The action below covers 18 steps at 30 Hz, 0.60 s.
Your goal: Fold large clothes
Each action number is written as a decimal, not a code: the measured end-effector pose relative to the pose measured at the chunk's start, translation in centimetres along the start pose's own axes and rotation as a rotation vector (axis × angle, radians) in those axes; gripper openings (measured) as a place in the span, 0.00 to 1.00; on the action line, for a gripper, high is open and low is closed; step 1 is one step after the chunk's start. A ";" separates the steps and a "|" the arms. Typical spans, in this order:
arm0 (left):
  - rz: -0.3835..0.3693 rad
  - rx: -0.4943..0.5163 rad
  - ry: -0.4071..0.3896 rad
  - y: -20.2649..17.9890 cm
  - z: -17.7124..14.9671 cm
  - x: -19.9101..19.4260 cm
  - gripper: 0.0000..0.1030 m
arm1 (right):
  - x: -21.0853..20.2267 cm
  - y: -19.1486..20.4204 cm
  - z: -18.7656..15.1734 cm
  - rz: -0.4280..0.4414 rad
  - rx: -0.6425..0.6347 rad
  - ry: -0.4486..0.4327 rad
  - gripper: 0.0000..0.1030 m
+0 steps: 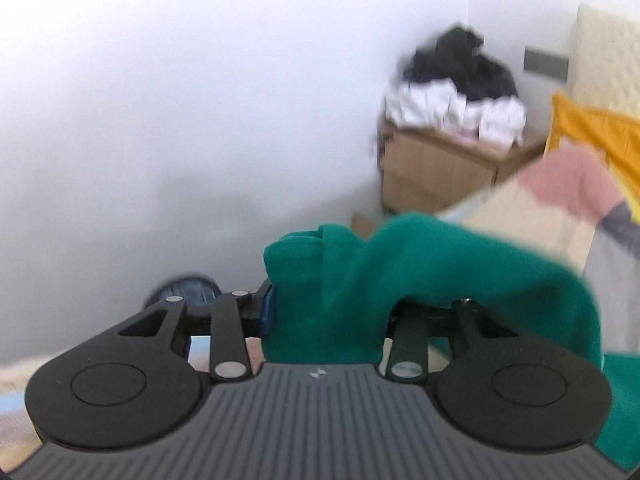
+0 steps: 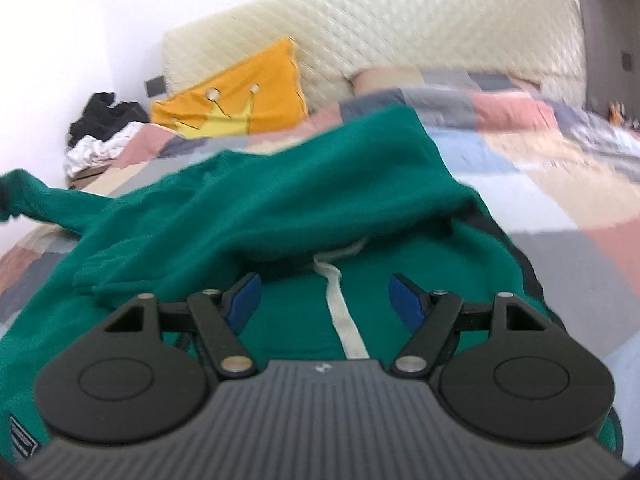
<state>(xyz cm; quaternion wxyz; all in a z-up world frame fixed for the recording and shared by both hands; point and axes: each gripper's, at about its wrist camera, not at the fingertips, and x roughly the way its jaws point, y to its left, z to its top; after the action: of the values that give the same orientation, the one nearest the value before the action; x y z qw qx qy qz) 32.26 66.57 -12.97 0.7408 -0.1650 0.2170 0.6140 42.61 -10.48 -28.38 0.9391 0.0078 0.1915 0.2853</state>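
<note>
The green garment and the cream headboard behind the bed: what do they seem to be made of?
The green garment looks like thick, matte fleece or knit cotton: soft rounded folds, a ribbed cuff, no shine. The cream headboard looks like padded upholstery, perhaps faux leather: a quilted diamond pattern with a slight sheen. Blur leaves both uncertain.

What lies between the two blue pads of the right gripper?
In the right wrist view, the white drawstring of the green hoodie lies between the open right gripper's pads, untouched.
</note>
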 end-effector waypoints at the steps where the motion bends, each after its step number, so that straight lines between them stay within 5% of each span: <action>1: -0.001 0.015 -0.026 -0.1 1.0 -1.3 0.44 | -0.1 0.0 0.1 0.009 0.006 -0.006 0.70; 10: -0.111 0.149 -0.265 -7.7 7.1 -16.4 0.44 | -1.6 -1.2 1.0 0.037 0.065 -0.062 0.70; 18: -0.259 0.272 -0.369 -16.8 6.5 -29.8 0.44 | -3.3 -2.8 2.2 0.069 0.102 -0.134 0.70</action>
<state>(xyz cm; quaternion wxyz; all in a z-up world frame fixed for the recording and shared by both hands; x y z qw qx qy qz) 44.98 41.70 7.76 0.8557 0.0246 0.1357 0.4988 42.40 -14.37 -25.50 0.9377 0.0814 0.1424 0.3063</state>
